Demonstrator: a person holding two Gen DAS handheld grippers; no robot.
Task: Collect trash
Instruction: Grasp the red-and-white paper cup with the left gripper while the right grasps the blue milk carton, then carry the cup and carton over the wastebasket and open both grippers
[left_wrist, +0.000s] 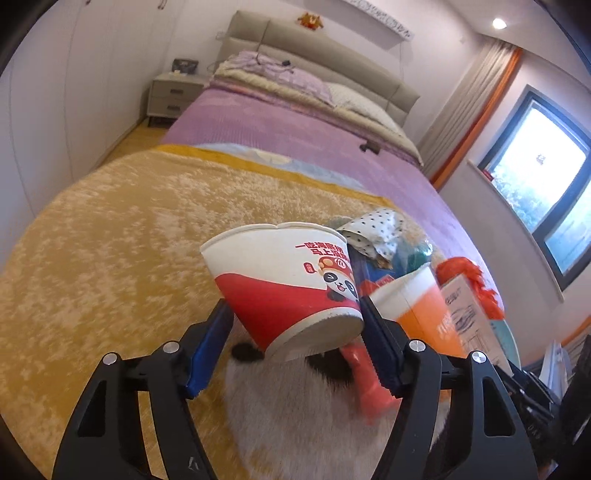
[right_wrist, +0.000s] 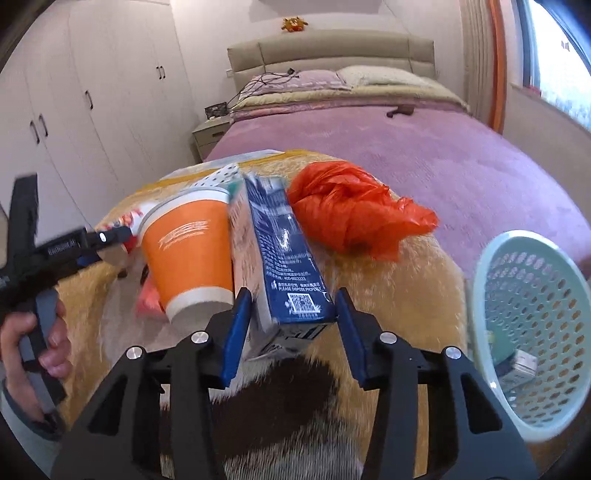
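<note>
Left hand-held gripper (left_wrist: 295, 328) clamping red-and-white paper bowl (left_wrist: 284, 280), right hand-held gripper (right_wrist: 291, 325) clamping blue carton (right_wrist: 284, 251)

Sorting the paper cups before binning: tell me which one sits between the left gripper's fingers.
The red-and-white panda cup, tilted with its base toward the camera between the left gripper fingers. The orange cup lies outside them, to the right.

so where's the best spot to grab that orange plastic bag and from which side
Best guess: pinch the orange plastic bag at the bunched, knotted ridge along its top, coming from above and slightly from the right. It lies crumpled on the yellow blanket with the blue carton close on its left, so that side is crowded; loose edges would likely slip.
</note>
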